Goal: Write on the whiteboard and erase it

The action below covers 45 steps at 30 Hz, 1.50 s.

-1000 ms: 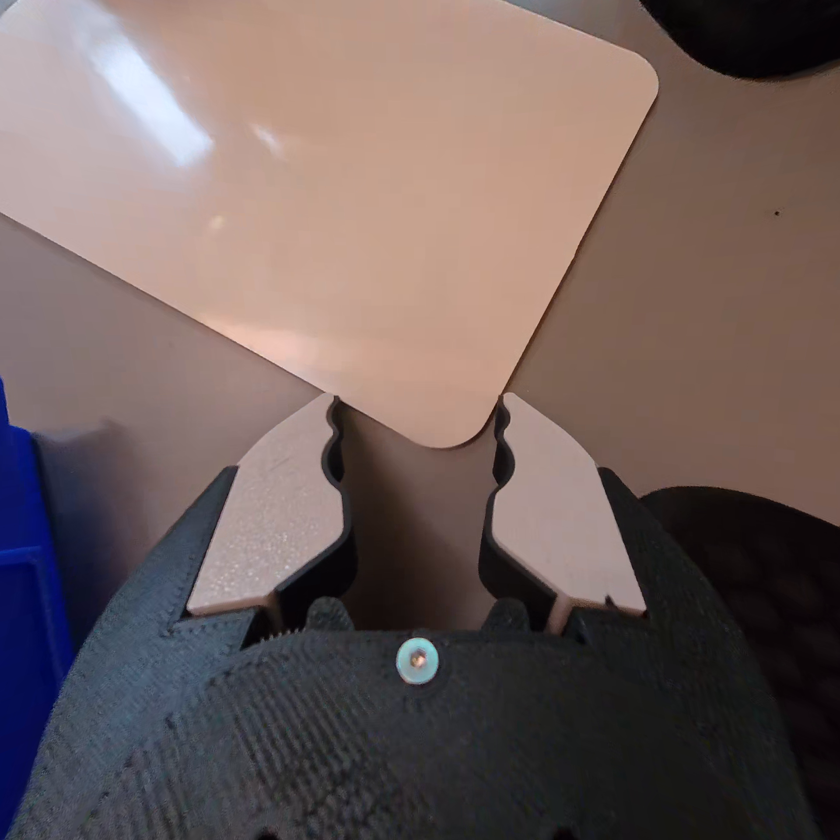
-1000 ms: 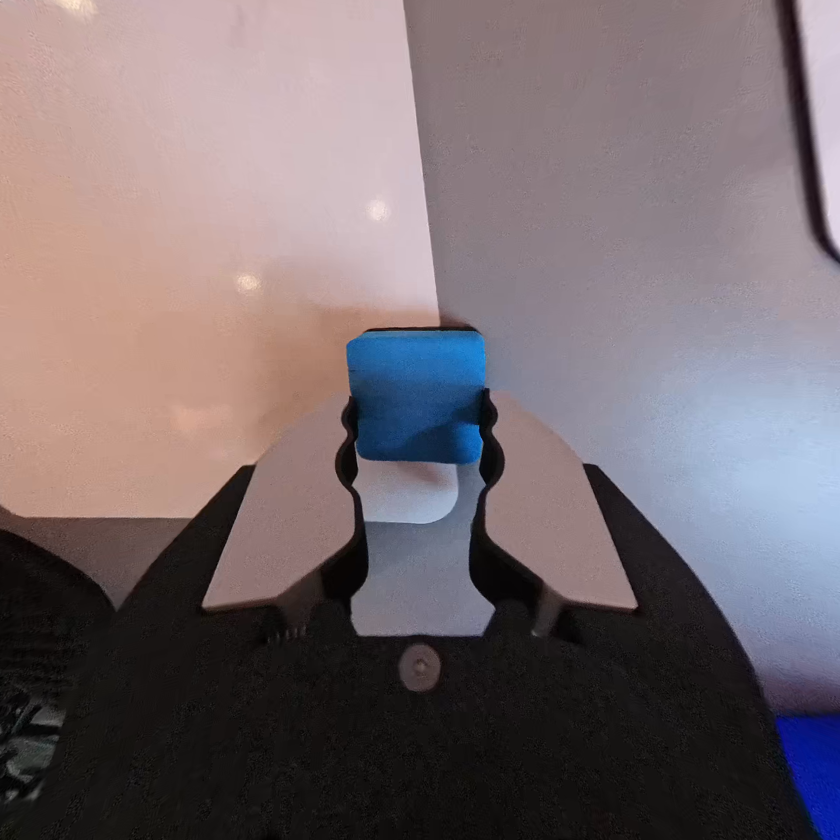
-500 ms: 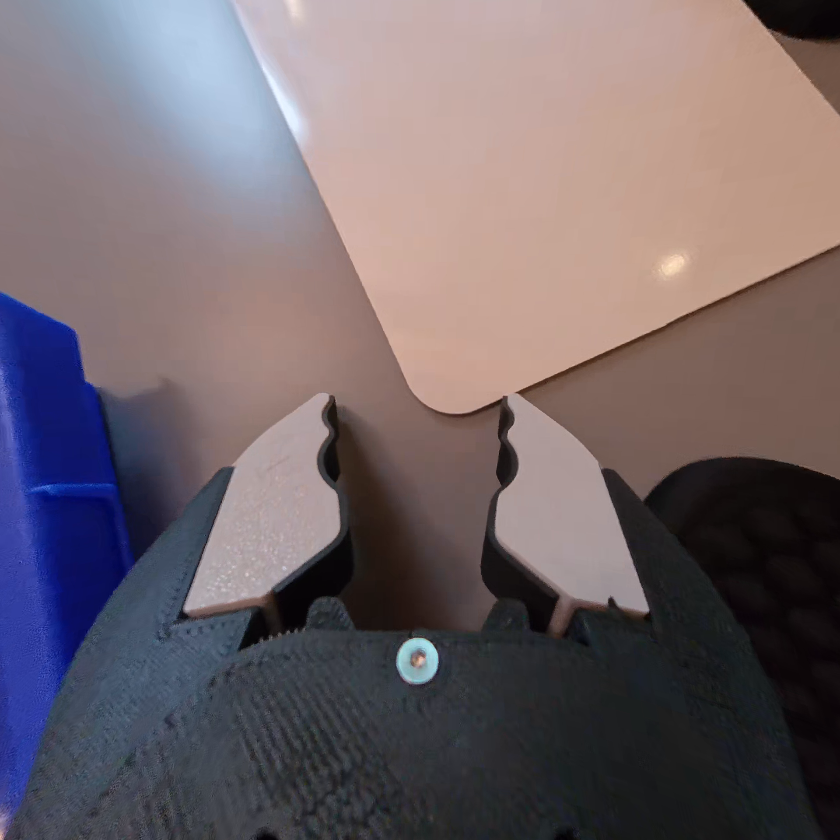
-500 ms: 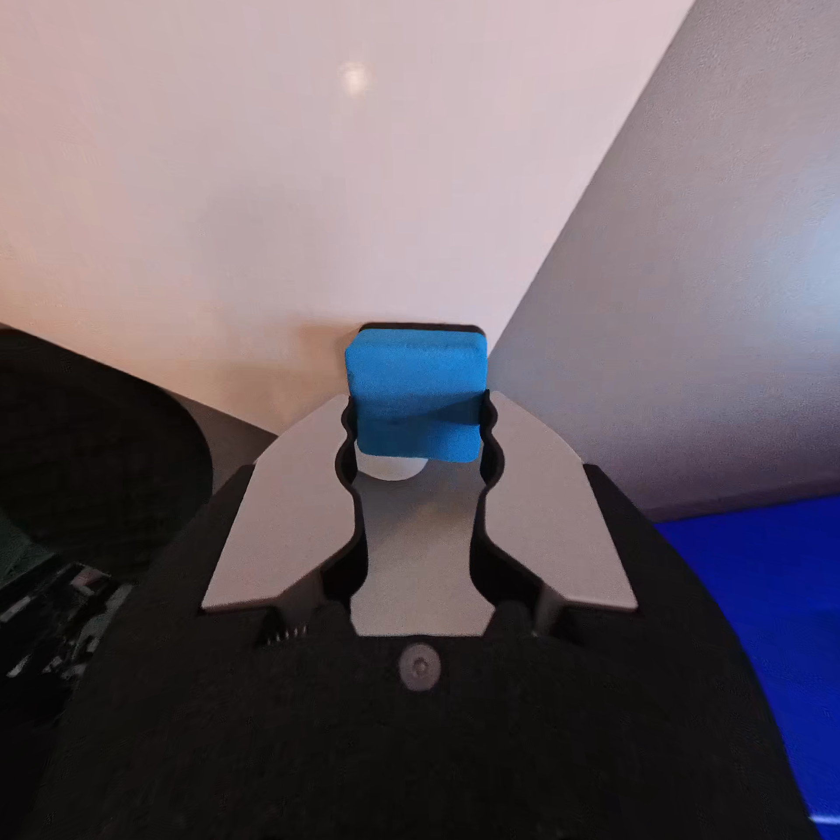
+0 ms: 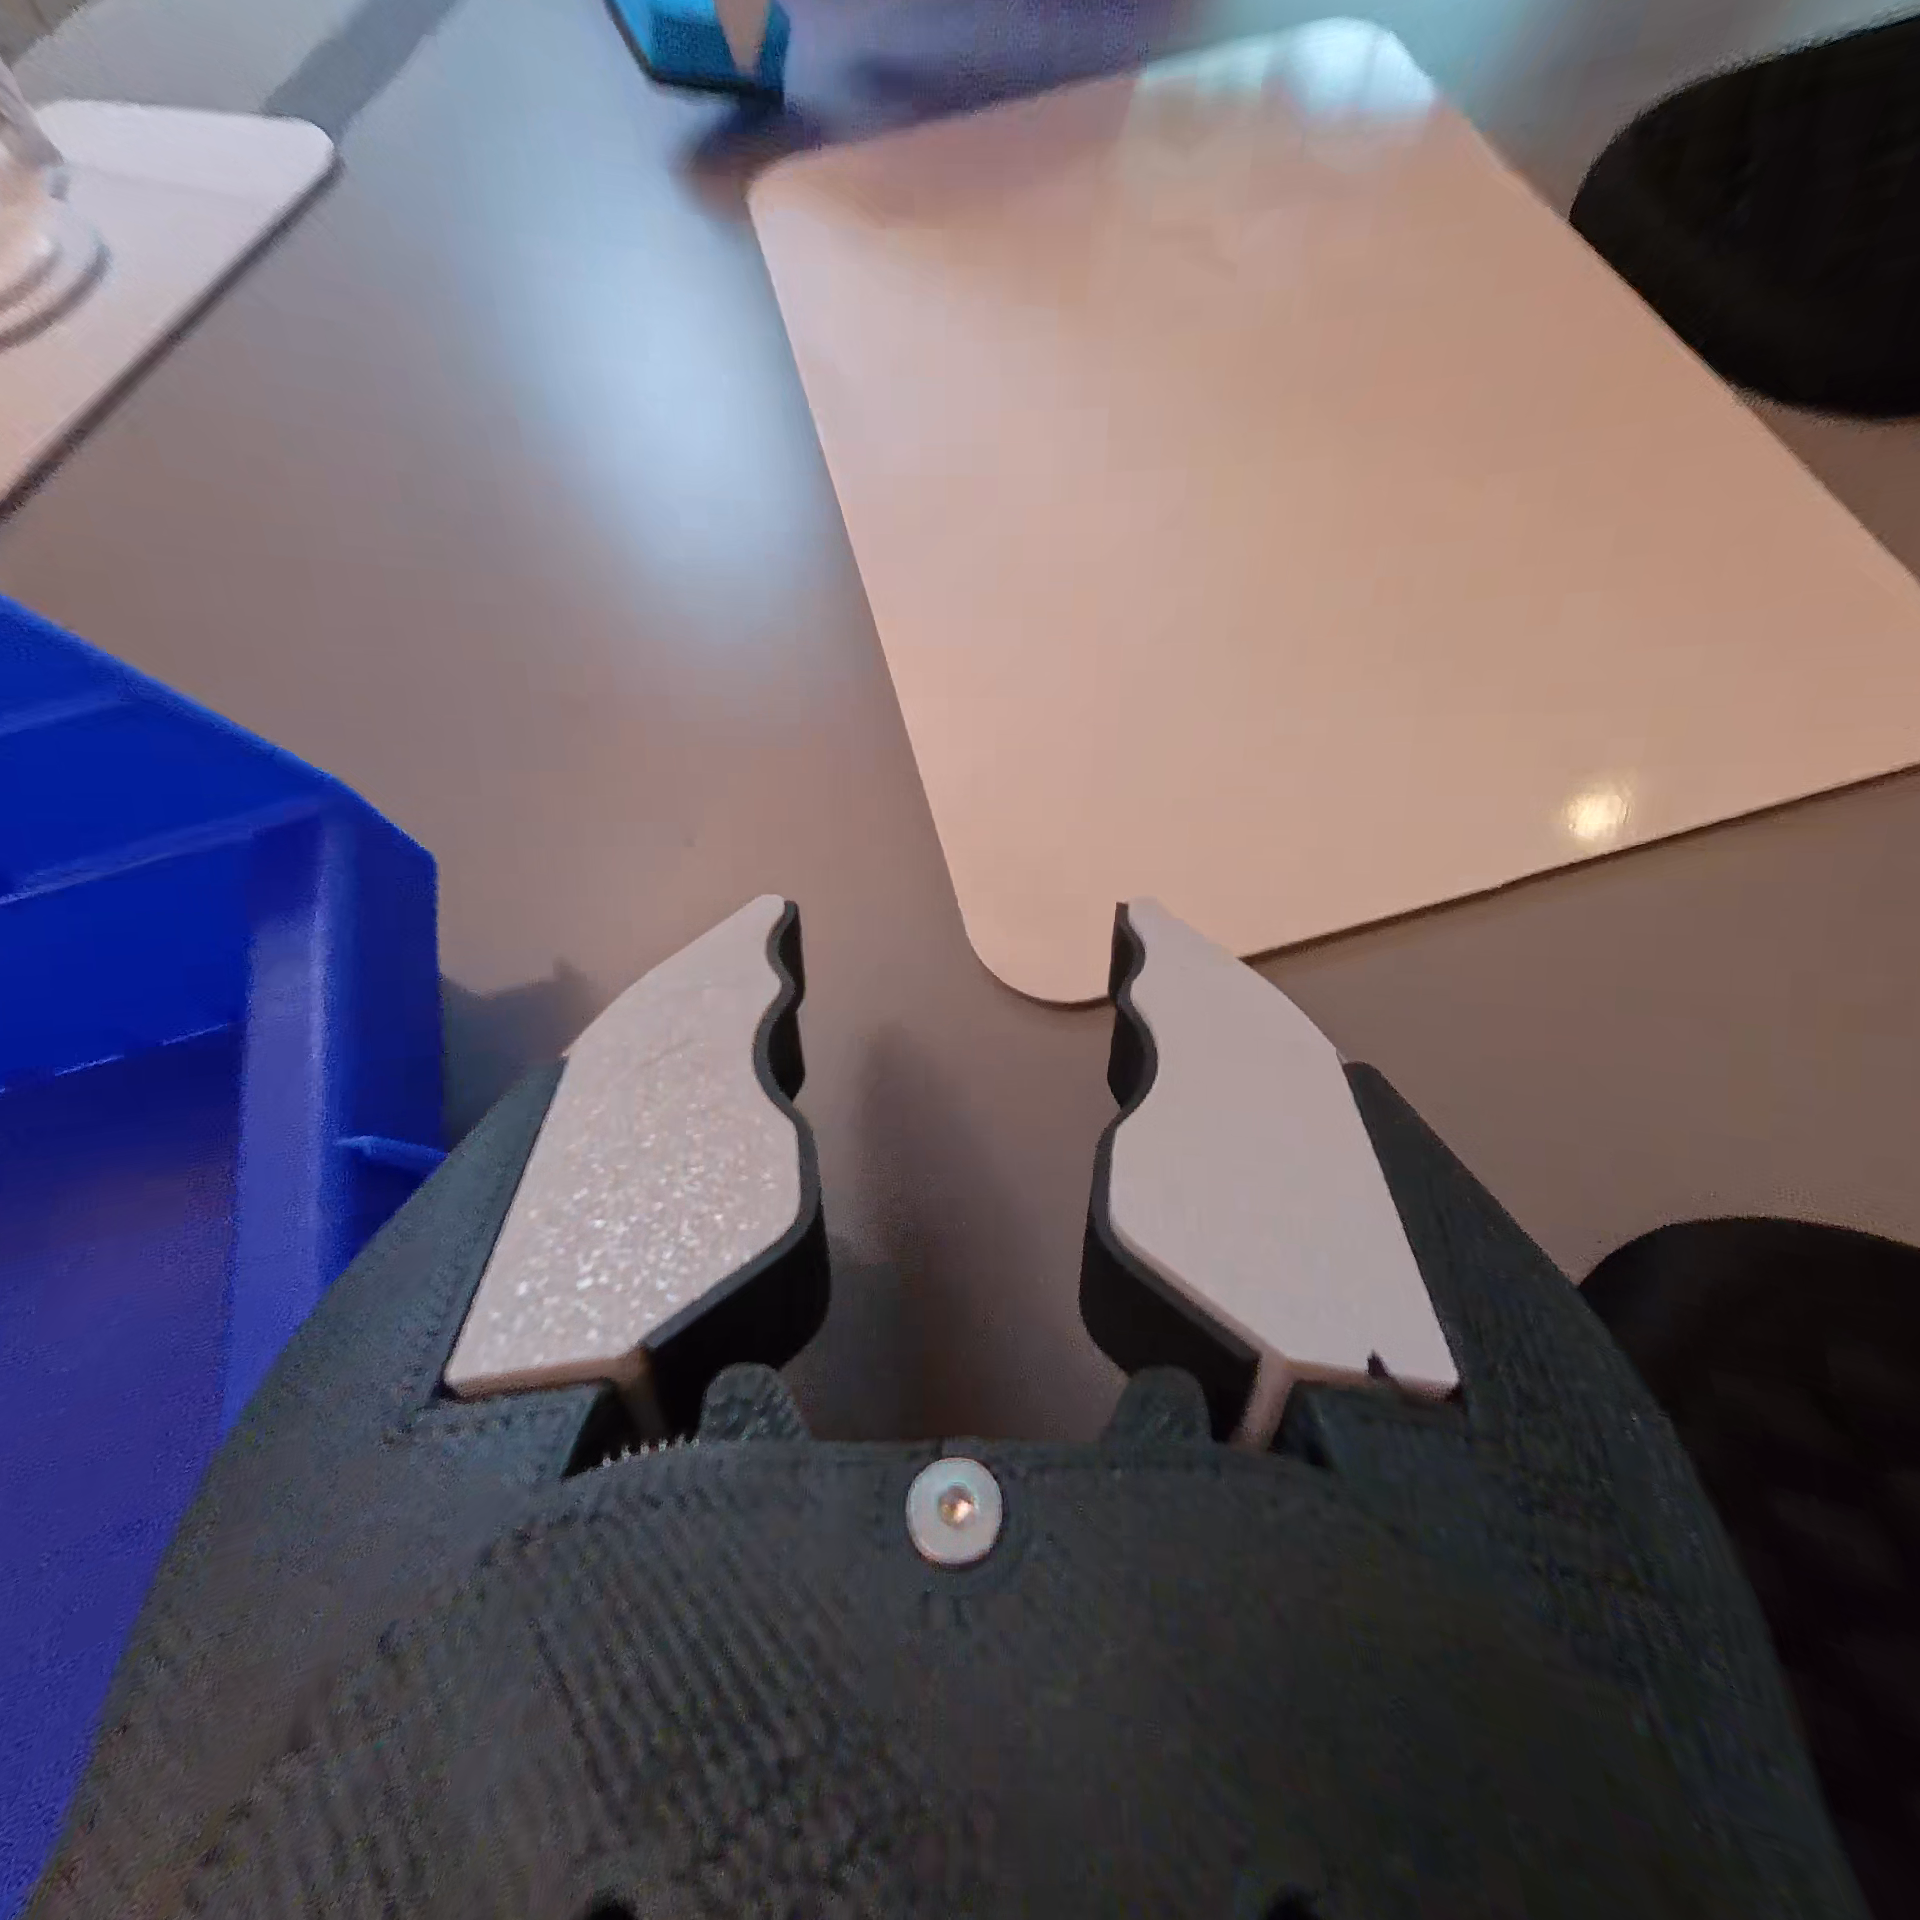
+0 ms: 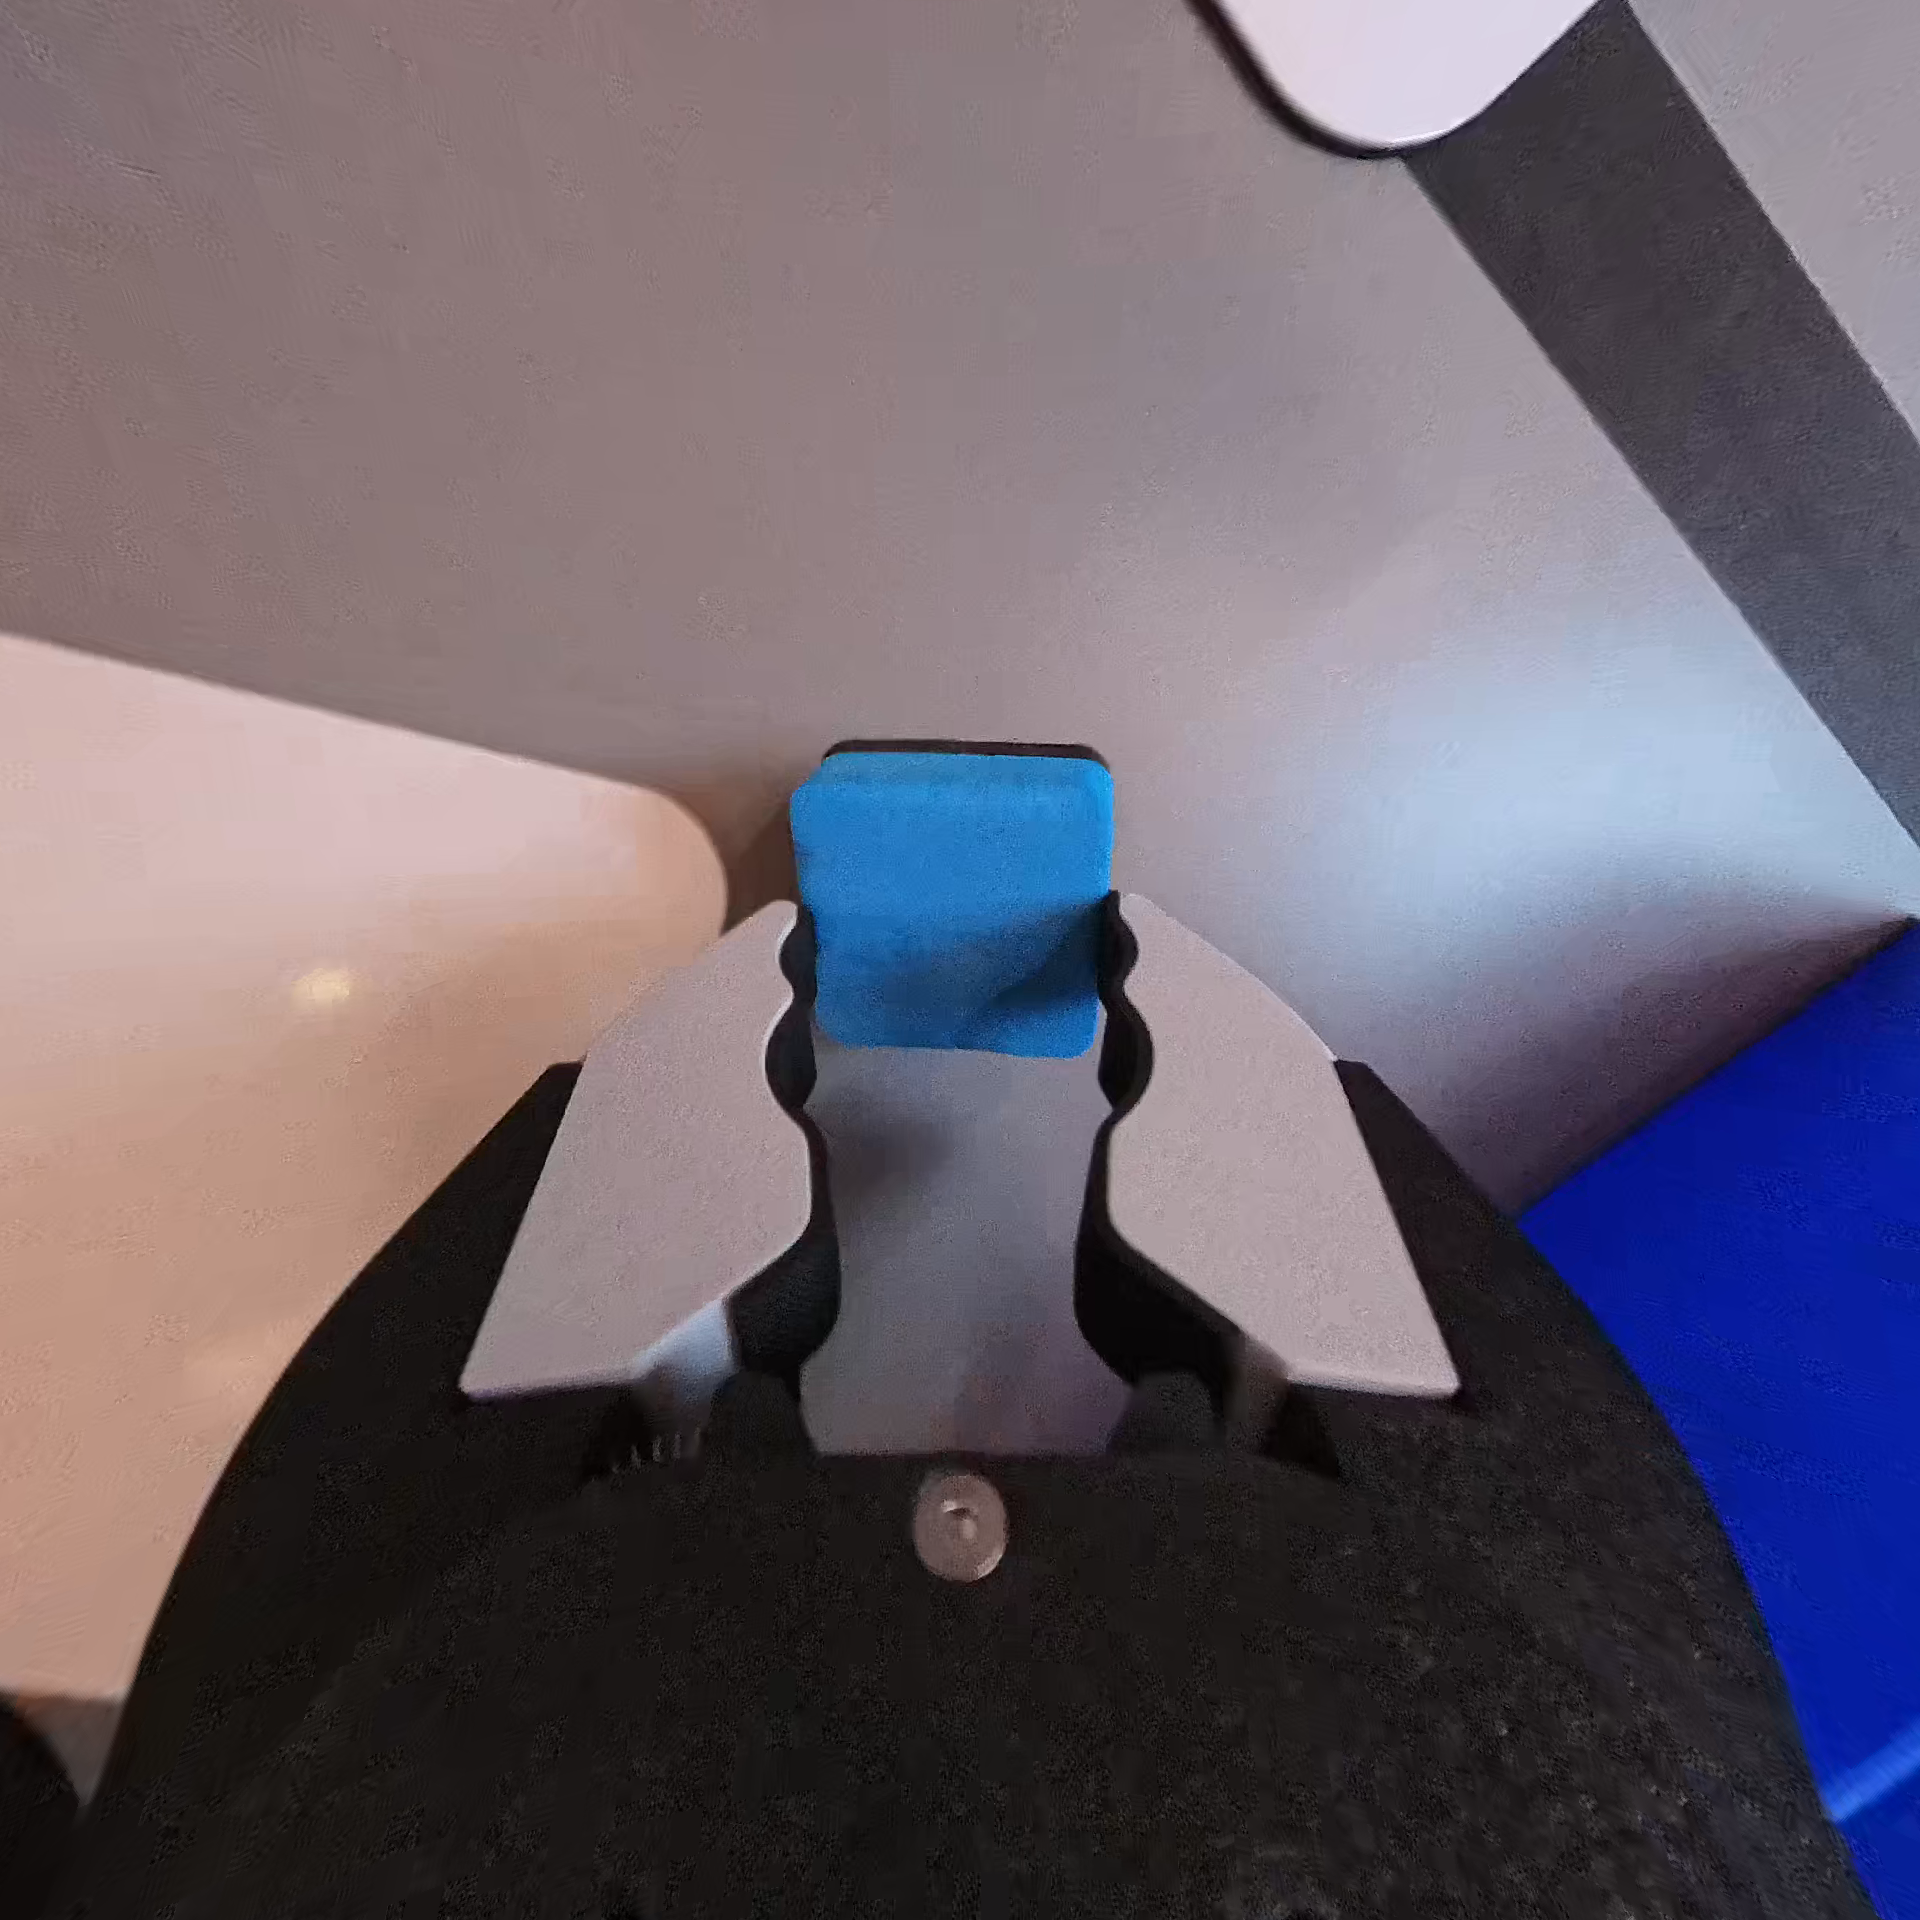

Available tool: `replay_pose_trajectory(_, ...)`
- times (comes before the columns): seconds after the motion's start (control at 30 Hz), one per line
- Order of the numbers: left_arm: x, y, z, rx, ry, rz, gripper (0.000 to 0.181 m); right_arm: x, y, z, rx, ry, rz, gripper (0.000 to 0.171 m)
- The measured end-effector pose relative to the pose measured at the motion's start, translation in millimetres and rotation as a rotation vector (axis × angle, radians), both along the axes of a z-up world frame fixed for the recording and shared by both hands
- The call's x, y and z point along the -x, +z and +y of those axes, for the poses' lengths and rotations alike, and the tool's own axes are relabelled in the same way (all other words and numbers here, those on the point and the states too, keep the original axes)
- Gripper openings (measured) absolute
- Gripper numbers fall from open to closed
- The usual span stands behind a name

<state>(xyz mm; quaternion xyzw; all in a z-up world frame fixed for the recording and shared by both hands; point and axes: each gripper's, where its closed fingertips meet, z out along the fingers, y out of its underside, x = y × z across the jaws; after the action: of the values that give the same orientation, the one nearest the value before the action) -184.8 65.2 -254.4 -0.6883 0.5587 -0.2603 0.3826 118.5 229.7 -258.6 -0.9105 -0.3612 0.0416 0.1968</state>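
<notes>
- With whiteboard [image 5: 1299, 540] showing no marks, looks like erase step's wrapping up; next prob park eraser [image 6: 945, 914] off-board.
- R gripper [image 6: 951, 925] fingers pinch eraser, just past board's corner, over table [image 6: 727, 416].
- L gripper [image 5: 956, 935] spread, empty, at board's near corner.
- Only L view shows whole board; blue bin [image 5: 156, 935] beside it.

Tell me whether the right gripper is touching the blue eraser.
Touching. In the right wrist view the right gripper has both fingertips pressed against the sides of the blue eraser, with no gap on either side.
</notes>
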Motion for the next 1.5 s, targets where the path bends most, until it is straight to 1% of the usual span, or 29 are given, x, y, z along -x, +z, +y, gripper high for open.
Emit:
replay_pose_trajectory(0.1,-0.1,8.7,6.0,-0.008,0.031,-0.071,0.052,-0.9,-14.9,17.9,0.041,-0.043,0.052,0.053)
replay_pose_trajectory(0.2,-1.5,7.9,6.4,0.012,0.019,-0.103,0.034,0.9,-14.5,20.3,0.024,-0.019,0.074,0.054)
replay_pose_trajectory(0.23,-2.6,7.8,6.8,0.023,0.017,-0.113,0.032,0.8,-13.0,19.8,0.007,-0.010,0.067,0.060)
replay_pose_trajectory(0.33,-5.4,9.0,8.2,0.048,0.005,-0.135,0.034,4.4,3.4,19.3,-0.087,0.006,0.097,0.070)
replay_pose_trajectory(0.4,-5.0,9.1,7.3,0.067,-0.009,-0.127,0.039,10.5,20.7,16.5,-0.175,0.029,0.135,0.077)
replay_pose_trajectory(0.47,-2.0,9.0,5.5,0.063,-0.025,-0.107,0.044,26.6,38.0,0.1,-0.231,0.100,0.219,0.079)
replay_pose_trajectory(0.53,2.3,7.1,2.0,0.077,-0.033,-0.080,0.051,45.8,46.5,-30.2,-0.222,0.194,0.327,0.077)
replay_pose_trajectory(0.67,12.4,0.3,-5.7,0.107,-0.043,-0.012,0.064,60.2,33.0,-89.1,-0.252,0.377,0.391,0.074)
replay_pose_trajectory(0.7,14.7,-0.6,-8.4,0.117,-0.047,0.005,0.067,61.2,28.9,-102.4,-0.272,0.420,0.408,0.070)
replay_pose_trajectory(0.77,17.6,-2.9,-16.5,0.153,-0.064,0.044,0.070,60.1,22.7,-122.8,-0.306,0.476,0.457,0.067)
replay_pose_trajectory(0.9,11.7,-11.8,-27.0,0.160,-0.096,0.149,0.069,48.6,24.8,-131.0,-0.354,0.461,0.537,0.061)
replay_pose_trajectory(1.0,2.9,-26.1,-29.6,0.147,-0.126,0.255,0.067,40.0,30.8,-134.1,-0.390,0.458,0.581,0.056)
replay_pose_trajectory(1.13,-8.7,-28.1,-26.4,0.143,-0.132,0.292,0.066,20.1,16.7,-141.4,-0.381,0.456,0.570,0.056)
replay_pose_trajectory(1.2,-11.8,-28.5,-23.7,0.140,-0.127,0.313,0.067,13.9,12.5,-147.0,-0.321,0.456,0.591,0.058)
replay_pose_trajectory(1.33,-18.2,-28.1,-13.3,0.137,-0.093,0.277,0.066,4.2,1.2,-155.5,-0.231,0.508,0.519,0.062)
replay_pose_trajectory(1.43,-22.7,-27.5,-5.9,0.125,-0.064,0.229,0.065,-0.2,3.5,-164.7,-0.176,0.530,0.520,0.063)
replay_pose_trajectory(1.5,-25.1,-26.2,1.7,0.089,-0.035,0.192,0.066,-9.8,2.4,-168.3,-0.144,0.528,0.471,0.065)
